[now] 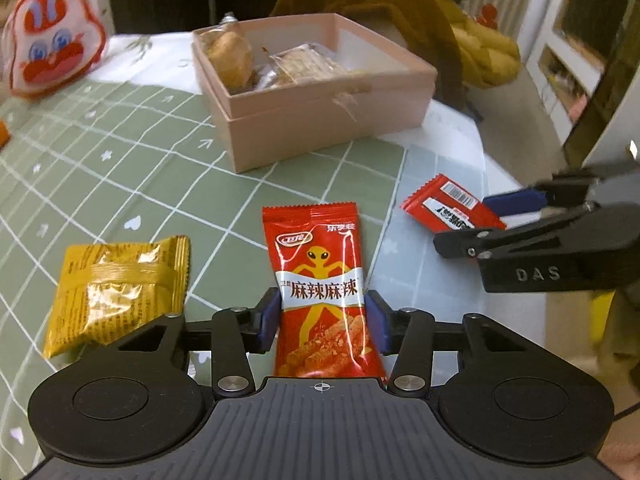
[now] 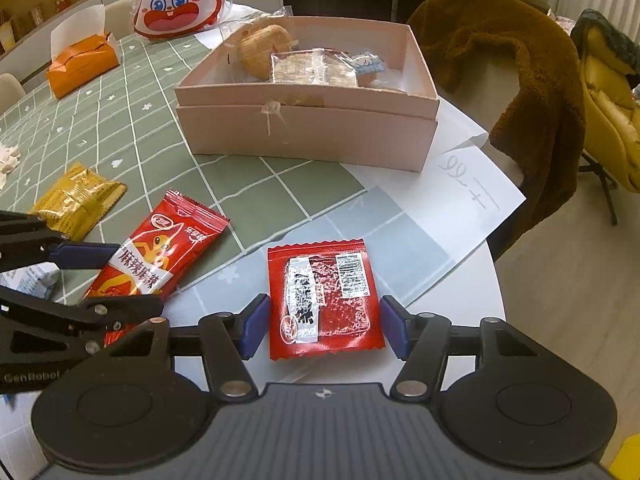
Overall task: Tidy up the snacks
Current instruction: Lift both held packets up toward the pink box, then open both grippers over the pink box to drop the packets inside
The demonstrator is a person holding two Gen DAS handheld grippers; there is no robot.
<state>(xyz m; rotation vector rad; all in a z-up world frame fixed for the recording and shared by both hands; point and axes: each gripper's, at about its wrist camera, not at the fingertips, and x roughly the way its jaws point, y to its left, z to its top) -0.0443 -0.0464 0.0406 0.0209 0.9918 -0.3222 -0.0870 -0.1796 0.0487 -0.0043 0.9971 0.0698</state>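
Note:
A long red snack packet (image 1: 320,292) lies on the green checked tablecloth (image 1: 140,168), and my left gripper (image 1: 322,320) has its blue pads (image 1: 270,320) pressed against both long sides. A square red packet (image 2: 324,300) lies flat near the table's front edge, where my right gripper (image 2: 325,328) is shut on it, one pad against each side. Behind them an open pink box (image 2: 304,128) holds several wrapped pastries. A yellow packet (image 1: 120,288) lies loose to the left of the left gripper.
A white bunny-print bag (image 2: 176,0) and an orange tissue box (image 2: 82,66) stand at the far left. A sheet of paper (image 2: 472,192) hangs over the table's right edge. A brown coat (image 2: 520,80) drapes a chair behind the box.

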